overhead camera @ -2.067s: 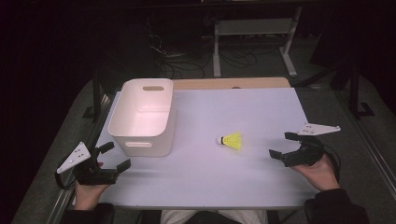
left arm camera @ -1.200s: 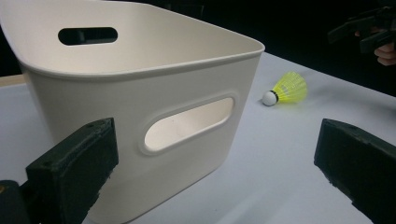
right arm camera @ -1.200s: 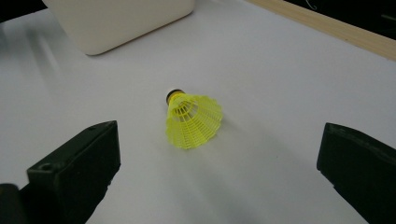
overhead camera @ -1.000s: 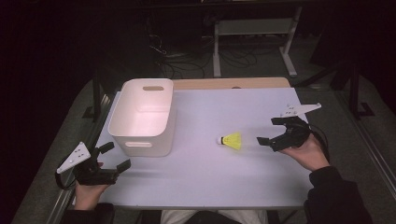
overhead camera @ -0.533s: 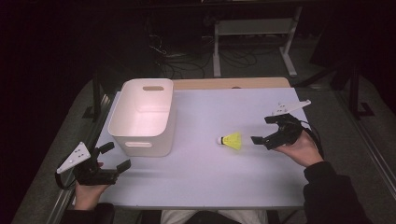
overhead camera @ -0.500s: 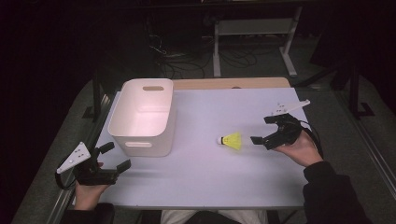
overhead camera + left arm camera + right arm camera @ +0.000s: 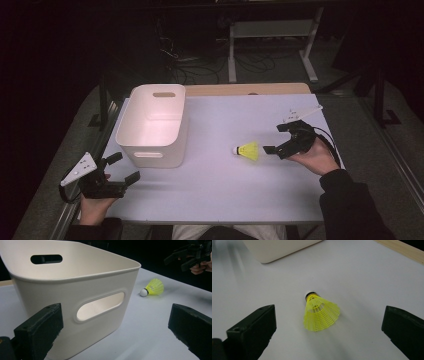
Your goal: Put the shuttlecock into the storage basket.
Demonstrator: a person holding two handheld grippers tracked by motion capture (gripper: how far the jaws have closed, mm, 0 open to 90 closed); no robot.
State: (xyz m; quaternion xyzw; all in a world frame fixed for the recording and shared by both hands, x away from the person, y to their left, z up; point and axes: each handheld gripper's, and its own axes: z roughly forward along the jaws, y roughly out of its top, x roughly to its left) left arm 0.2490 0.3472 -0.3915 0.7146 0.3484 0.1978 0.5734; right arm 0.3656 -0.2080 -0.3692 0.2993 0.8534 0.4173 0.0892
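A yellow shuttlecock point(image 7: 248, 150) lies on its side on the pale tabletop point(image 7: 220, 195), white cork pointing left. My right gripper point(image 7: 275, 139) hovers just right of it, open, its jaws spread wide. In the right gripper view the shuttlecock point(image 7: 320, 313) lies ahead between the two jaws, skirt toward me, not touched. A white plastic bin point(image 7: 150, 156) with handle slots stands empty at the left. My left gripper point(image 7: 125, 167) rests near the table's front left corner, open and holding nothing. Its own view faces the bin's wall point(image 7: 75, 302), with the shuttlecock point(image 7: 153, 287) beyond.
A wooden strip point(image 7: 245, 89) runs along the table's far edge. Behind it, on the dark floor, stand a metal frame point(image 7: 270, 37) and cables. Bare tabletop lies between the bin and the shuttlecock and along the front edge.
My right gripper has moved left across the table from the right edge and now sits close to the shuttlecock. The left gripper, bin and shuttlecock have stayed put.
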